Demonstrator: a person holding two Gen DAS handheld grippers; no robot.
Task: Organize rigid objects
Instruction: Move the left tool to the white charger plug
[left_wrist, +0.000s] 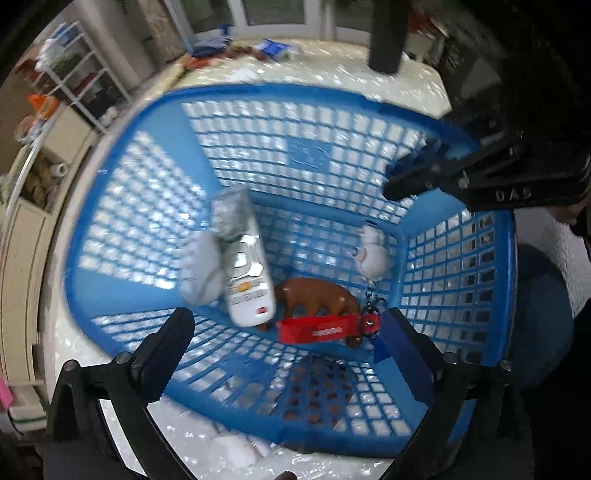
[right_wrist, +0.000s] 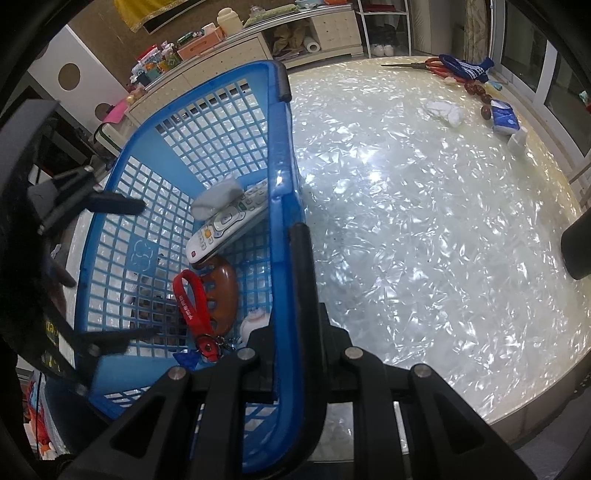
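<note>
My right gripper (right_wrist: 291, 291) is clamped shut on the right-hand rim of the blue basket (left_wrist: 236, 92), one finger inside the wall and one outside. I judge this grip is there to steady the basket while things go in.

My left gripper (left_wrist: 291, 339) hangs above the basket's open top, pointing steeply down into it. Its jaws stand as wide as they go, with nothing between the pads.

On the basket floor lies a white remote control (left_wrist: 249, 280), one end propped on a brown wooden comb (left_wrist: 317, 295). A grey block (left_wrist: 201, 267) appears to rest against the remote; the left wrist view is blurred there, so I cannot tell whether it is settled or still tumbling. A red strap keychain (left_wrist: 317, 330) lies across the comb, nearest my left gripper. A small white figure (left_wrist: 373, 251) sits in the right corner.

The basket stands on a pale shimmering table (right_wrist: 424, 221). At the table's far right edge, well apart from the basket, are red-handled scissors (right_wrist: 436, 66), a blue packet (right_wrist: 506, 120) and a white lump (right_wrist: 445, 110).
</note>
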